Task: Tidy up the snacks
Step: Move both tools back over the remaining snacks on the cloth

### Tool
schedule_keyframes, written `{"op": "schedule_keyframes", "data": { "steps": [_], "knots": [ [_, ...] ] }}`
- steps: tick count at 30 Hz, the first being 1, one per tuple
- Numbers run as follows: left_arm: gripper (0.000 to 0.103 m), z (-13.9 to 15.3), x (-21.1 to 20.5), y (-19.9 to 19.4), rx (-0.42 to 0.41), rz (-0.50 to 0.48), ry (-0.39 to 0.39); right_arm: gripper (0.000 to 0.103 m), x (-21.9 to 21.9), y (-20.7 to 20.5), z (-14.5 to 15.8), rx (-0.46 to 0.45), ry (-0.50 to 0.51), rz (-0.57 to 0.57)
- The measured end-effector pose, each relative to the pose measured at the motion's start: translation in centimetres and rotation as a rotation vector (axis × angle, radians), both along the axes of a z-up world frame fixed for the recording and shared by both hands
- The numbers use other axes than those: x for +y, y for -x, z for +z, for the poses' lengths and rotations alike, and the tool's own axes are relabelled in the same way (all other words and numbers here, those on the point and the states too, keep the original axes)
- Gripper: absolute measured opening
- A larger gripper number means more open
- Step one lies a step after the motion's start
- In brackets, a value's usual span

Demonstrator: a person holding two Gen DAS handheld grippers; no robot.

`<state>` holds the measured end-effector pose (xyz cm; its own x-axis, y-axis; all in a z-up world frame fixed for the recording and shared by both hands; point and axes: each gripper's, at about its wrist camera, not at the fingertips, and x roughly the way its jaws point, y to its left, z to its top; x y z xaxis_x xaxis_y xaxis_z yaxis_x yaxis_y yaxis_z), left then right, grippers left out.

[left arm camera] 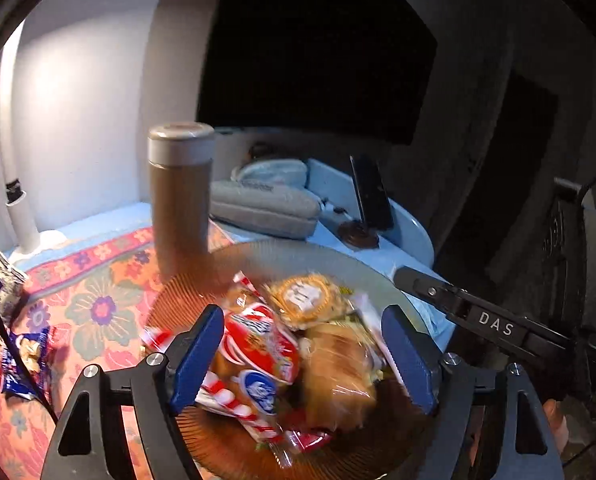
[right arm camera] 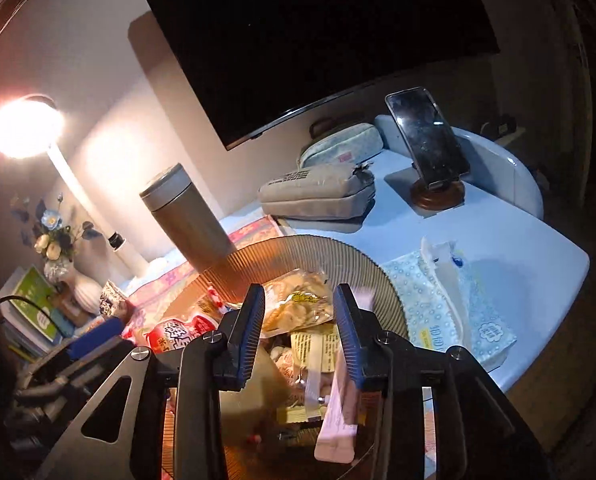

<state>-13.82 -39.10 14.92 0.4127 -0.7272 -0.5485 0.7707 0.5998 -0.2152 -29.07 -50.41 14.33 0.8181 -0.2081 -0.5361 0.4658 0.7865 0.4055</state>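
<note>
Both grippers hang over a ribbed amber bowl (left arm camera: 258, 252) that is full of wrapped snacks.

The left gripper (left arm camera: 306, 356) is open. Its blue pads stand wide apart, one on each side of the pile, and they press on nothing. Between them lie a red-and-white pack (left arm camera: 254, 356), a clear bag with brown pastry (left arm camera: 338, 376) and, farther back, a round cookie pack (left arm camera: 306, 296). Right of it, the black arm of the other gripper reaches over the bowl rim.

The right gripper (right arm camera: 300, 336) is also open, but its jaws stand narrower. A pale pink pack (right arm camera: 338, 420) lies below its right pad, and I cannot tell if the pad touches it. Beyond the fingertips a clear bag of yellow snacks (right arm camera: 298, 304) lies in the bowl, and a red pack (right arm camera: 182, 330) lies at the left.

The bowl stands on a flowered cloth (left arm camera: 98, 280). Two more packs are still outside the bowl on this cloth: a blue pack (left arm camera: 26, 356) and a dark pack (left arm camera: 2, 280). A metal flask (left arm camera: 182, 192) stands just behind the bowl. A tissue pack (right arm camera: 450, 304) lies beside the bowl, and a phone (right arm camera: 426, 136) on a stand is farther back. A lamp (right arm camera: 26, 126) shines at the left.
</note>
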Motion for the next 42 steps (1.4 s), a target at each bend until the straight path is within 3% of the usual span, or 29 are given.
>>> {"op": "schedule_keyframes", "data": {
  "steps": [12, 22, 32, 33, 37, 42],
  "knots": [
    [0.079, 1.2, 3.7, -0.6, -0.024, 0.061, 0.017, 0.035, 2.6, -0.1, 1.3, -0.012, 0.029, 0.041],
    [0.079, 1.3, 9.5, -2.7, -0.017, 0.165, 0.046, 0.036, 7.2, -2.5, 2.5, 0.015, 0.105, 0.169],
    [0.079, 1.1, 21.9, -7.8, 0.013, 0.412, 0.114, 0.038, 15.2, -8.9, 1.8, 0.087, 0.165, 0.379],
    [0.079, 1.0, 23.5, -8.4, 0.014, 0.446, 0.119, 0.04, 16.2, -9.8, 1.6, 0.1, 0.177, 0.403],
    [0.079, 0.2, 28.7, -10.5, 0.034, 0.562, 0.131, 0.065, 19.9, -13.2, 0.9, 0.148, 0.23, 0.491],
    [0.079, -1.9, 34.0, -14.2, 0.101, 0.677, 0.131, 0.065, 24.1, -18.4, -1.0, 0.229, 0.245, 0.625]
  ]
}}
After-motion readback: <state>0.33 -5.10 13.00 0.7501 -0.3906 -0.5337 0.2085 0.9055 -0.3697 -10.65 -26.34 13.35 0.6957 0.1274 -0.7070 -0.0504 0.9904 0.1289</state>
